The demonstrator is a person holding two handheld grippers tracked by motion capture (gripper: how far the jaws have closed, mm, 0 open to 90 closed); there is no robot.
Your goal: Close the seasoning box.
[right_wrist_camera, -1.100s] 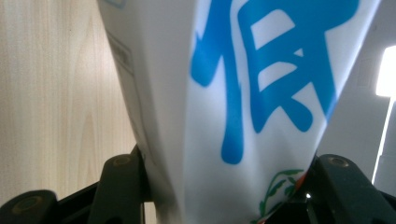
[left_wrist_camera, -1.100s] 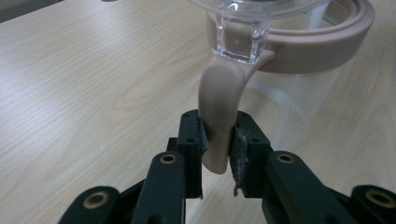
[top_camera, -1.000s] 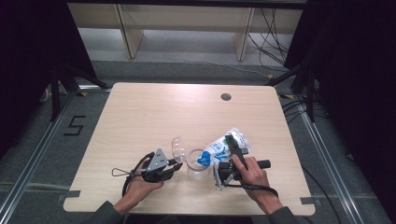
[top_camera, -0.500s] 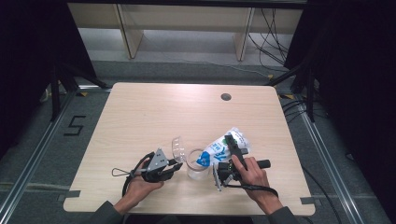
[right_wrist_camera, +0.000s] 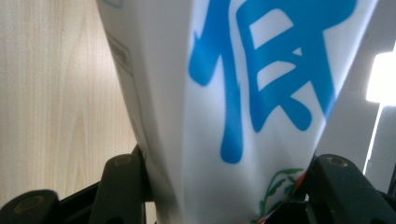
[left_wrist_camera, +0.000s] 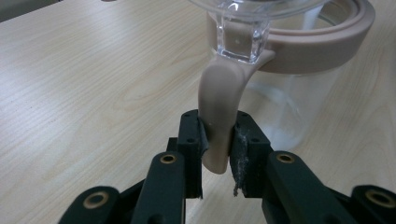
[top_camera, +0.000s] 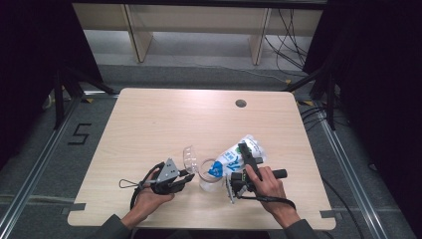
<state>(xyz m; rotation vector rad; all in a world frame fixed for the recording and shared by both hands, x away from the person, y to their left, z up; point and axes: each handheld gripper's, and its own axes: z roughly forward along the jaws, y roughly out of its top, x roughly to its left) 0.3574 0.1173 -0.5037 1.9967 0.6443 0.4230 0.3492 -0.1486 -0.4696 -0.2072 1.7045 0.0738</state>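
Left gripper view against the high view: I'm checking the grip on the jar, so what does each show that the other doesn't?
Left gripper view: the left gripper pinches the beige strap hanging from the clear jar's beige rim band. High view: the jar's open lid, and the right gripper clamping a white-and-blue bag tilted toward the jar's mouth. Both: the jar standing on the wooden table.

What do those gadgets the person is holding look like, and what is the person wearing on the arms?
Each is a black hand-held tool ending in two black jaws with brass-coloured pivot pins. The left gripper carries a grey three-cornered plate on top and trails a looping black cable. The right gripper has a black handle sticking out sideways and its own black cable. Dark sleeves cover the person's forearms; both hands are bare.
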